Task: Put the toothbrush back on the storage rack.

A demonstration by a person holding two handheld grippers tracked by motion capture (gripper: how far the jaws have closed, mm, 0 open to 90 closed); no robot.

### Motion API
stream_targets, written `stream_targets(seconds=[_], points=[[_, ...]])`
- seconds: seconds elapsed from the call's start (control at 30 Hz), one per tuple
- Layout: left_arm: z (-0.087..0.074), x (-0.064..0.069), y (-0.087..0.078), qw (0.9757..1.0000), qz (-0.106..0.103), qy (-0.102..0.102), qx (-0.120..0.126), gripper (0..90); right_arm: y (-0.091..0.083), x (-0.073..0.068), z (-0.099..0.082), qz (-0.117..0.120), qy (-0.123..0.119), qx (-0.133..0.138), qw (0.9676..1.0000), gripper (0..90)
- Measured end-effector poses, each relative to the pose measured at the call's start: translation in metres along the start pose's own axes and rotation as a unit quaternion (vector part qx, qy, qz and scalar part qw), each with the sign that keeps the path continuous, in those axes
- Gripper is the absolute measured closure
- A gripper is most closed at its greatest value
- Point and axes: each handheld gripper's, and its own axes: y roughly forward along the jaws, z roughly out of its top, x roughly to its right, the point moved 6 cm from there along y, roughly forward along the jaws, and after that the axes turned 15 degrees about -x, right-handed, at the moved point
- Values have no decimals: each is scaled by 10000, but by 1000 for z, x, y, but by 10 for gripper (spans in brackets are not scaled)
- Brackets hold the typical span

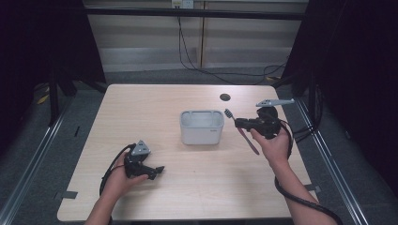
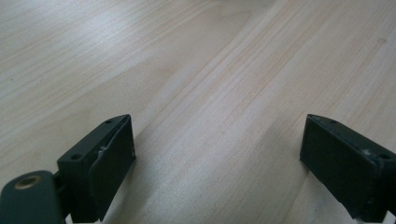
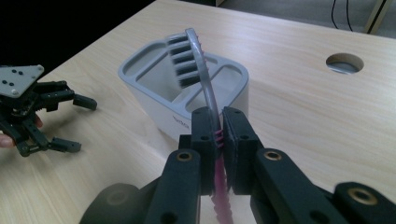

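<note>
A toothbrush (image 1: 242, 131) with a pink ribbed handle and dark bristles (image 3: 183, 60) hangs in the air, tilted, its head up beside the grey holder's right rim. My right gripper (image 1: 240, 123) is shut on its neck (image 3: 215, 135). The grey rounded holder (image 1: 202, 127) with open compartments stands mid-table (image 3: 154, 88). My left gripper (image 1: 157, 171) is open near the table's front left, low over bare wood, its jaws (image 2: 217, 154) wide apart with nothing between them. It also appears at the left in the right gripper view (image 3: 70, 123).
A round cable hole (image 1: 225, 97) is in the table's far right part (image 3: 344, 63). The pale wooden table (image 1: 155, 108) is ringed by dark floor and rails. Cables trail from both grippers.
</note>
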Motion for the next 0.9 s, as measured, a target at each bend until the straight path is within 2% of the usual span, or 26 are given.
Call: stream_targets(seconds=[0.5, 0.9], points=[[0, 0, 0, 10000, 0, -2, 1, 98, -9, -4, 19, 123, 35, 535, 9985, 839], [0, 0, 0, 10000, 0, -2, 2, 98, -12, -7, 30, 140, 8, 677, 9976, 838]])
